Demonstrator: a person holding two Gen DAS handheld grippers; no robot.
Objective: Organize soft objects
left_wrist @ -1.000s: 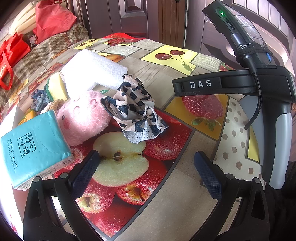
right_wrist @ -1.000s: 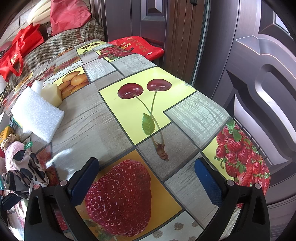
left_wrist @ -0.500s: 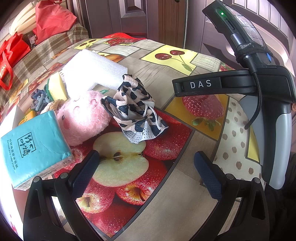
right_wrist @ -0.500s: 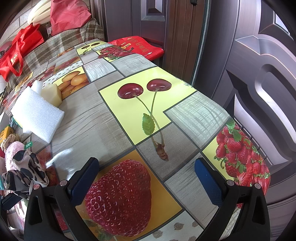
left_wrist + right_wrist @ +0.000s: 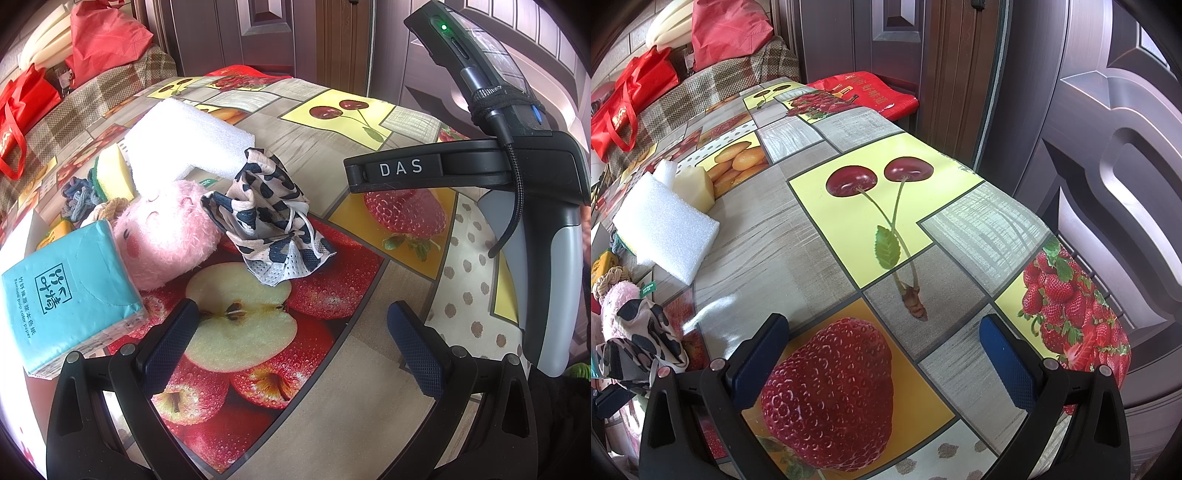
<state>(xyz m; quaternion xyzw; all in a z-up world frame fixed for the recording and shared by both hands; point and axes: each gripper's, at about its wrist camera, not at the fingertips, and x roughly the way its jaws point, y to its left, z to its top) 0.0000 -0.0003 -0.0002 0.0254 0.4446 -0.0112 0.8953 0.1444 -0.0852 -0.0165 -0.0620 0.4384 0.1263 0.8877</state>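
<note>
In the left wrist view a leopard-print cloth pouch (image 5: 271,218) lies crumpled on the fruit-print tablecloth (image 5: 369,122), touching a pink plush toy (image 5: 166,236). A white foam block (image 5: 188,144), a yellow sponge (image 5: 112,173) and a teal tissue pack (image 5: 66,291) lie around them. My left gripper (image 5: 291,343) is open and empty, just short of the pouch. My right gripper (image 5: 886,362) is open and empty over a printed strawberry; its body (image 5: 517,166) shows at the right in the left wrist view. The pouch (image 5: 642,332) and foam block (image 5: 665,225) sit at its far left.
A grey-blue knitted item (image 5: 79,195) and a rope piece (image 5: 110,208) lie behind the plush. Red bags (image 5: 631,103) rest on a checked sofa (image 5: 713,88) beyond the table. Dark wooden doors (image 5: 1108,147) stand close to the table's right edge.
</note>
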